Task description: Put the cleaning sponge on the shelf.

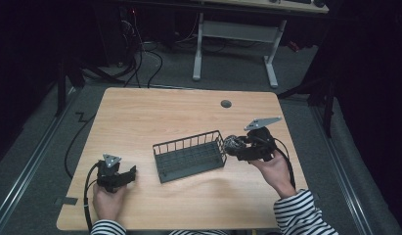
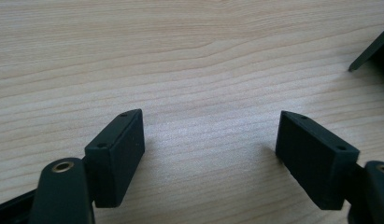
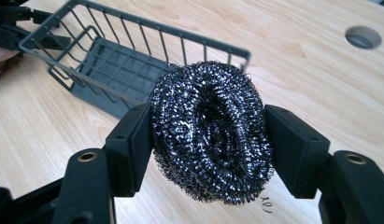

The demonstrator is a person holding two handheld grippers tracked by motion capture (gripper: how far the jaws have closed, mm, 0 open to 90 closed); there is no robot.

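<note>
A light wooden table (image 1: pixel 140 117) with rounded corners fills the middle of the high view, ringed by dark floor with loose cables. Most of its top is bare, with wide open room at the far half and along the near edge between the two hands. A round grey cable port (image 1: pixel 226 104) sits near the far edge, right of centre.

Near the middle lies a dark wire basket (image 1: pixel 189 155), a long, shallow rectangle with thin upright bars and a slotted floor. Its long axis runs left to right across the table, with the right end angled slightly away from the person.

The right gripper (image 1: pixel 236 146) is held above the table just beside the basket's right end, its black jaws pointing left toward it. They are clenched on a steel wool scourer (image 3: pixel 210 133), a round, springy pad of shiny coiled wire with a dimpled centre. In the right gripper view the scourer stands on edge between the flat pads, its face toward the camera, bulging above and below them. The basket's near corner lies just behind it.

The left gripper (image 1: pixel 132 172) rests low at the table's near left corner, well apart from the basket, pointing right. Its jaws stand wide apart with bare wood grain between them.
</note>
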